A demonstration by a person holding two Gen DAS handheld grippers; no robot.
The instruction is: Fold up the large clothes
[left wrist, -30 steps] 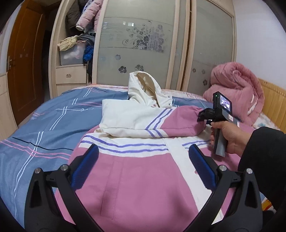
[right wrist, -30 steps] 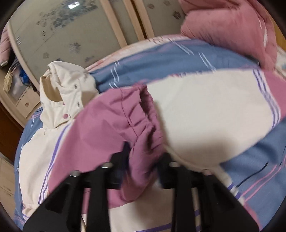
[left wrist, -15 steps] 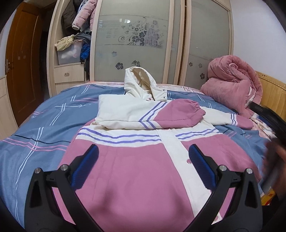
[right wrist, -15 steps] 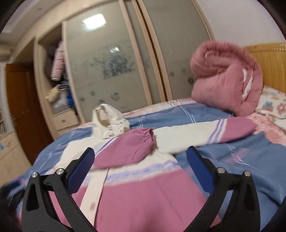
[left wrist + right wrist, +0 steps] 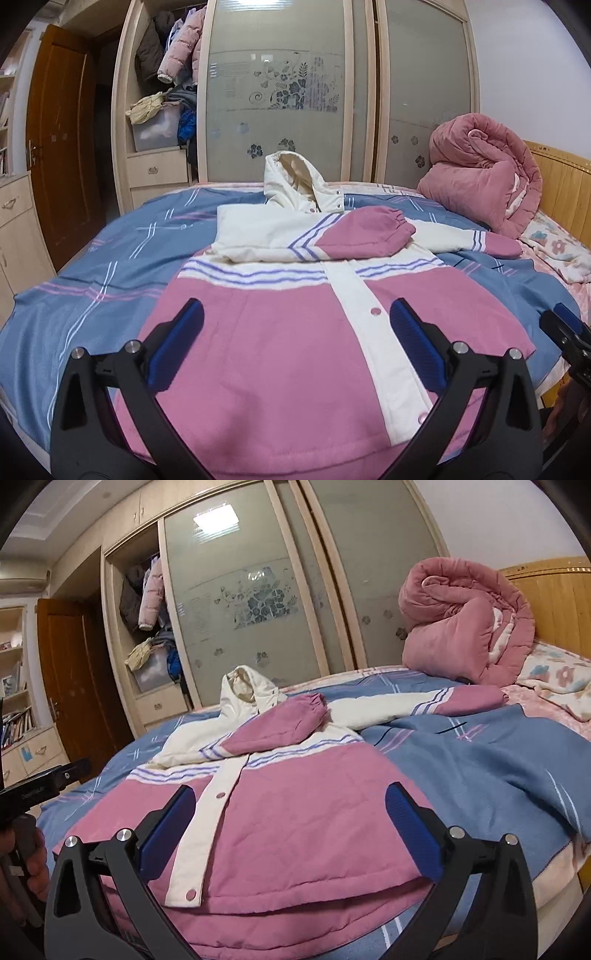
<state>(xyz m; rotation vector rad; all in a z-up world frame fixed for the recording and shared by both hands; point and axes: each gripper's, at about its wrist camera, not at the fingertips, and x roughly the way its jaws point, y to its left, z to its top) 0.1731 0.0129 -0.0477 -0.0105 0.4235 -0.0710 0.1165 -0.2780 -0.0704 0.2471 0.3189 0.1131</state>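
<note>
Left wrist view, left tool (image 5: 295,328): I see both blue pads spread wide at the bottom of the frame, nothing between them.
Left wrist view, jacket (image 5: 280,354): pink and cream, fills the centre, spread front-up on the bed (image 5: 110,266), hem nearest my tool.
Left wrist view, folded sleeve (image 5: 332,236): lies across the chest at mid-frame, cuff pointing right.
Left wrist view, right tool (image 5: 565,332): only a dark edge at the right margin.
Right wrist view, right tool (image 5: 291,819): pads stand wide apart at the bottom of the frame, empty, above the hem.
Right wrist view, outstretched sleeve (image 5: 443,701): reaches toward the right of the frame, resting on the bed.
Right wrist view, hood (image 5: 243,690): stands up at centre-left.
Right wrist view, quilt roll (image 5: 465,627): upper right, apart from the jacket.
Handling, my judgement: padded and soft, bulky but light; it should slump and spring back from folds.
Grip point, my judgement: I would pinch the outstretched sleeve at its cuff, or the hem corners, taking all layers.
</note>
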